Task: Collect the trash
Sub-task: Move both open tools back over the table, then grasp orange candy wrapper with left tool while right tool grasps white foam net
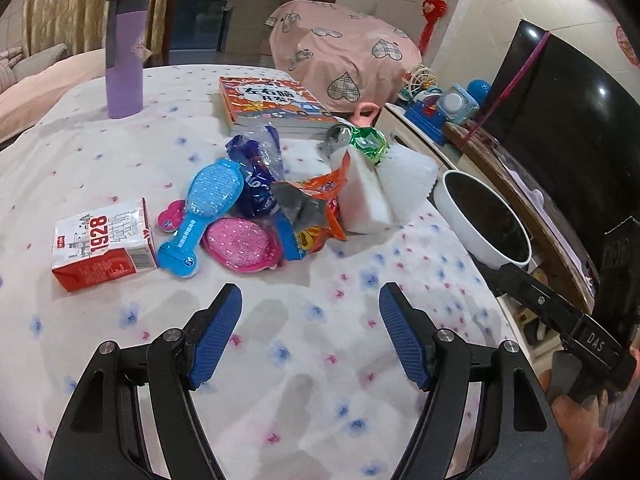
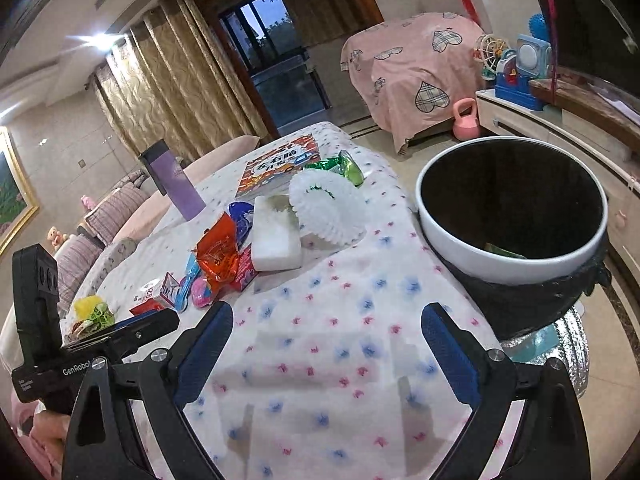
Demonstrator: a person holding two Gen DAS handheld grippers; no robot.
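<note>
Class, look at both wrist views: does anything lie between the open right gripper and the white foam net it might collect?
Nothing visible does. Only bare flowered tablecloth separates the right gripper from the white foam net.

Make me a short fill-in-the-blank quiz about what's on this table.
1. The tall bottle standing on the table is ____ in colour.
2. The carton bears the number ____.
3. Both claws, left claw and right claw, are ____ and hold nothing.
4. The trash bin has a ____ rim.

Missing words: purple; 1928; open; white
</note>
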